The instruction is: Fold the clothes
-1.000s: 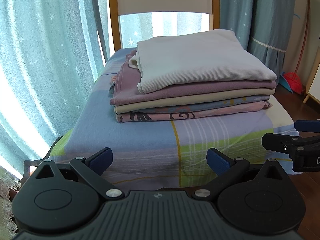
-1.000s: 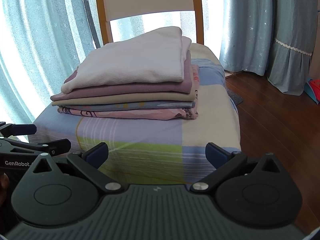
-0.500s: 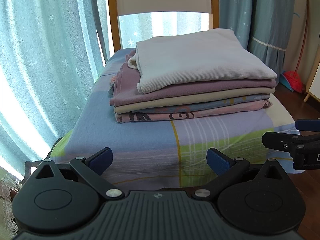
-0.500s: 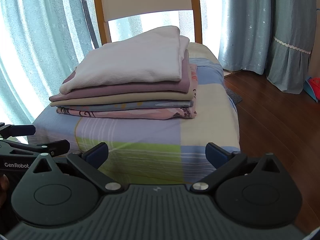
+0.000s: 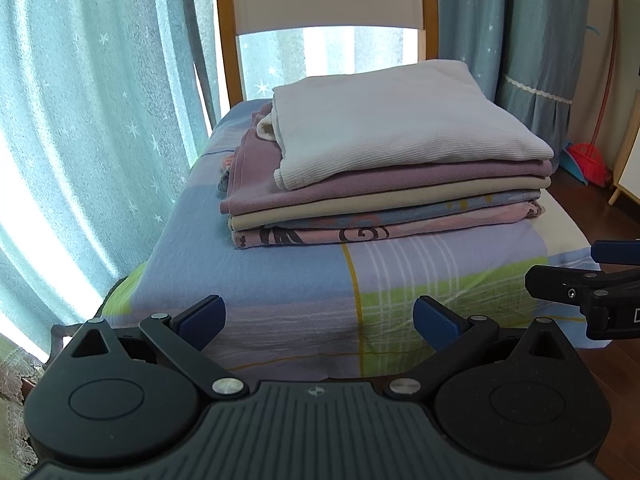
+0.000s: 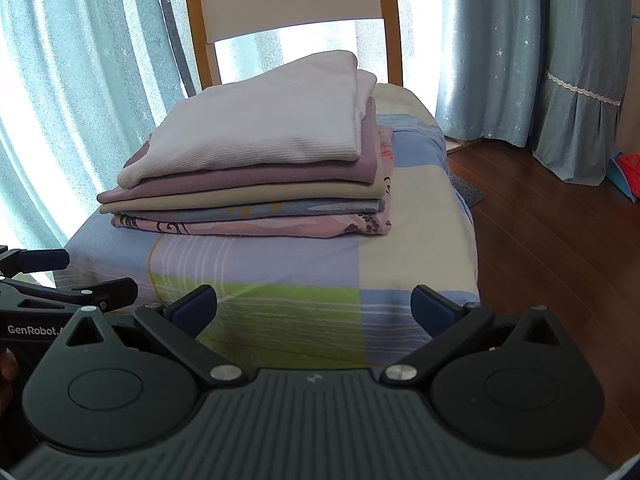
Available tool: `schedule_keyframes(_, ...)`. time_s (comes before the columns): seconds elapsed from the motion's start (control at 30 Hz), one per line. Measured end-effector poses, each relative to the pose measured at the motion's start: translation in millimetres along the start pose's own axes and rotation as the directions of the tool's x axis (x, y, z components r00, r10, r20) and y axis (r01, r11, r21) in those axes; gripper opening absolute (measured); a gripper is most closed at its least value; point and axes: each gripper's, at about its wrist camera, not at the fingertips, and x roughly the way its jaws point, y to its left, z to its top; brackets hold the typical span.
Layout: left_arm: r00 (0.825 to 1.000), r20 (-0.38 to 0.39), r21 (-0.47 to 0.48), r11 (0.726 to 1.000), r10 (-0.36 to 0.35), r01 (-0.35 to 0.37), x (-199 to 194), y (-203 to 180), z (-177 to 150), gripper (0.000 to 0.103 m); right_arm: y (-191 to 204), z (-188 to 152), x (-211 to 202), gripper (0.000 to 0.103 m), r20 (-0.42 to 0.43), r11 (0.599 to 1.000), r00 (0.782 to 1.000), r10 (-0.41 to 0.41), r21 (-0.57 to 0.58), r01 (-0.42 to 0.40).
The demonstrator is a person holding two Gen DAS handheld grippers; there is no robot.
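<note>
Barely anything has shifted: both views have only crept slightly nearer the bed (image 5: 248,280).
Folded clothes stack (image 5: 384,184) sits mid-bed (white top overhangs); left gripper (image 5: 316,316) and right gripper (image 6: 312,304), both spread and empty, could topple it if nudged.

A home, likely a bedroom: a bed (image 5: 248,280) with a patchwork sheet carries a stack of 5 folded clothes (image 5: 384,168). Star-print curtains (image 5: 100,120) cover a bright window, the floor (image 6: 560,248) is dark wood, and a red broom (image 5: 588,156) leans in the corner.
</note>
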Motion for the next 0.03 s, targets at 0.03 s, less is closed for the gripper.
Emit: schedule_keyframes(0.03, 1.000, -0.001, -0.001, 1.000, 0.001, -0.001, 0.2, -0.1, 0.1, 0.103, -0.1, 0.0, 0.0, 0.102, 0.000, 1.000, 1.000, 0.000, 0.000, 0.000)
